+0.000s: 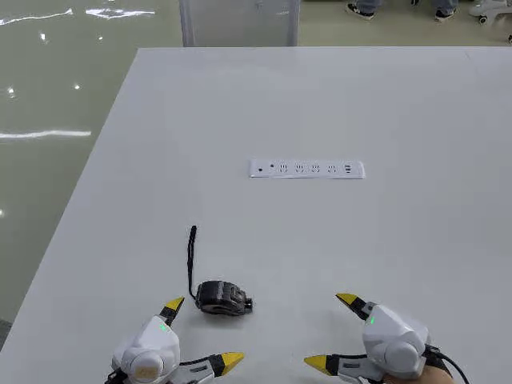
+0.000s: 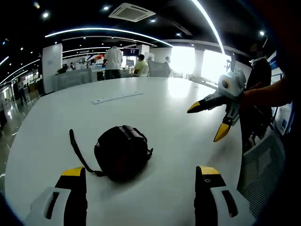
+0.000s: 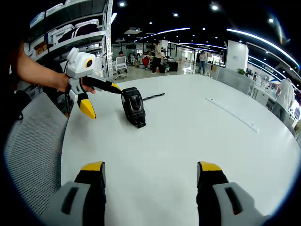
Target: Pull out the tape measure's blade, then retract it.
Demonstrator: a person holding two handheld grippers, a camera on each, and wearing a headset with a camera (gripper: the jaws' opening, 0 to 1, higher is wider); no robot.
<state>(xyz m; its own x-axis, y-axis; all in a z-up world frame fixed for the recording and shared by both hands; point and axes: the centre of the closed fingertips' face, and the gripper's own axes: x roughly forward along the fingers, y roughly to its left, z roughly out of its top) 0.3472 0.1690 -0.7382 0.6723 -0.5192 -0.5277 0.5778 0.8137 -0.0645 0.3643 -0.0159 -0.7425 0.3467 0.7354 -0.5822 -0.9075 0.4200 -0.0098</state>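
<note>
Tape measure (image 1: 222, 298) just ahead of wide-open, empty left tool (image 1: 202, 333); right tool (image 1: 330, 330) likewise.

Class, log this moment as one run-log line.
stage: before grasp | tape measure: on table, not pulled out | left gripper: open, facing tape measure | right gripper: open, empty

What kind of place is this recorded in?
Probably an open-plan office or lab floor. There is a large white table with a power strip, a ceiling air-conditioning unit, strip lights, storage shelving, and people in the background.
</note>
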